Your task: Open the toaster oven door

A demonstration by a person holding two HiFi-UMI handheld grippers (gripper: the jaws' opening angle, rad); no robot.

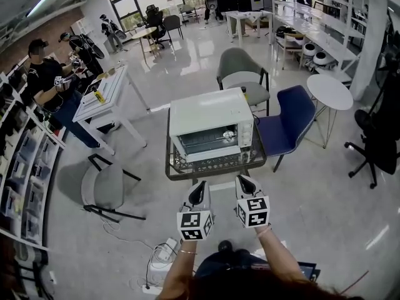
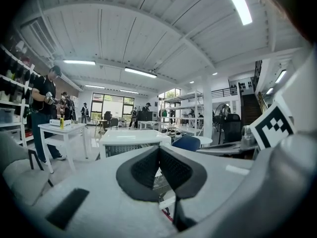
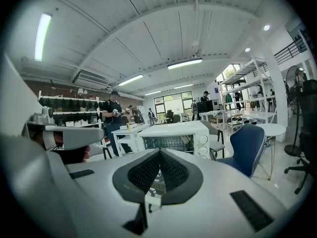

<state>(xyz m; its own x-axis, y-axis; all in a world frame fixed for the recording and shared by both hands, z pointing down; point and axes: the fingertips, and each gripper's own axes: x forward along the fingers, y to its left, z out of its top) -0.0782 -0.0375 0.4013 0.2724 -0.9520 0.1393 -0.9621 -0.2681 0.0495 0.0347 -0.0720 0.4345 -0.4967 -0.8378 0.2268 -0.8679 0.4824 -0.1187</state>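
inspecting the scene, we find the toaster oven [image 1: 211,125] standing on a low glass-topped worktop [image 1: 172,166] in the middle of the floor, just beyond both claws. its door [image 1: 208,141] faces us and is shut, not yet touched. the control knobs [image 1: 247,134] sit in a column to the right of the door. a blue chair [image 1: 289,120] stands to the right of the worktop and a grey chair [image 1: 240,74] on its far side.

the left claw [image 1: 199,194] and the right claw [image 1: 245,185] hang side by side on the near side of the worktop, apart from the oven. in each gripper view the jaws stand closed, pad against pad, with nothing between them; both are empty.

we judge the oven to be a stiff metal box, fairly light, and liable to slide on the smooth glass if pulled hard. the door is glass in a metal frame, rigid, probably hinged along its lower edge so that it falls outward. the proper hold would be a handle along the door's upper edge, though we cannot make one out clearly from here. a claw must first be opened to take it; the other could steady the case from the top. risk noted: a sharp tug could drag the whole oven toward the near edge.
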